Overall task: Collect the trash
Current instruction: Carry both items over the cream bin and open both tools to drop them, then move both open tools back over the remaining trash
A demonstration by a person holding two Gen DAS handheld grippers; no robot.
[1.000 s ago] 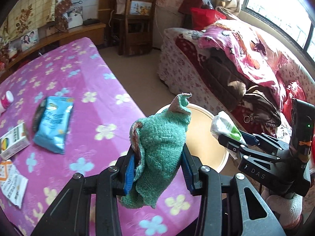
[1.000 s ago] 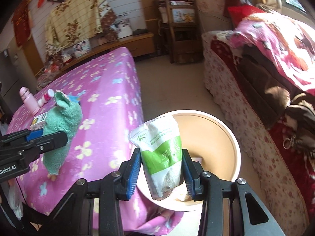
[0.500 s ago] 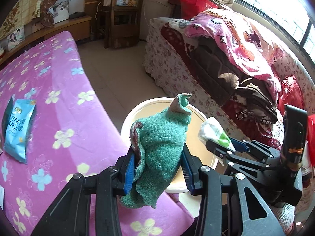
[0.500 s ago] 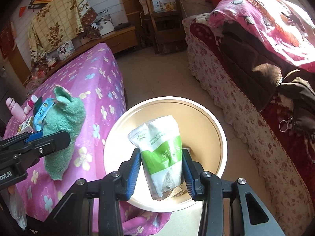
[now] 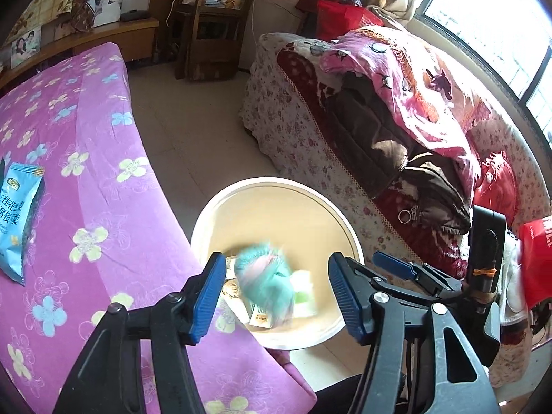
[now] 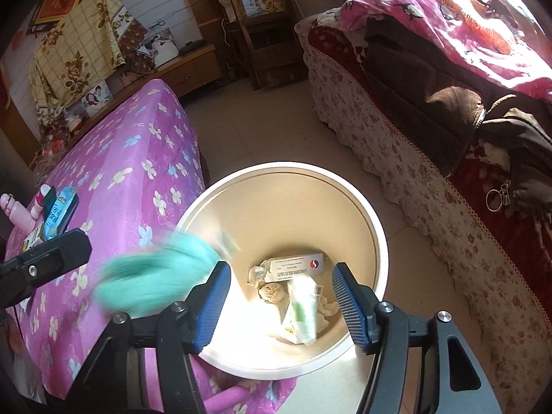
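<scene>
Both grippers hang over a round cream trash bin [image 5: 348, 227] [image 6: 377, 227] on the floor beside the bed. My left gripper [image 5: 274, 291] is open and empty. A green cloth [image 5: 265, 281] falls blurred below it into the bin; it also shows in the right wrist view [image 6: 155, 276]. My right gripper [image 6: 279, 300] is open and empty. The green-and-white pouch [image 6: 303, 307] lies in the bin bottom among paper scraps and a white card box [image 6: 298, 267].
A bed with a purple flowered cover [image 5: 69, 186] [image 6: 131, 172] lies left of the bin, with a blue snack bag [image 5: 19, 214] and small bottles [image 6: 38, 203] on it. A sofa piled with clothes [image 5: 396, 131] stands right. Tiled floor lies between.
Both grippers opened above the bin. The green cloth left the left gripper and is falling. The pouch dropped from the right gripper into the bin.
</scene>
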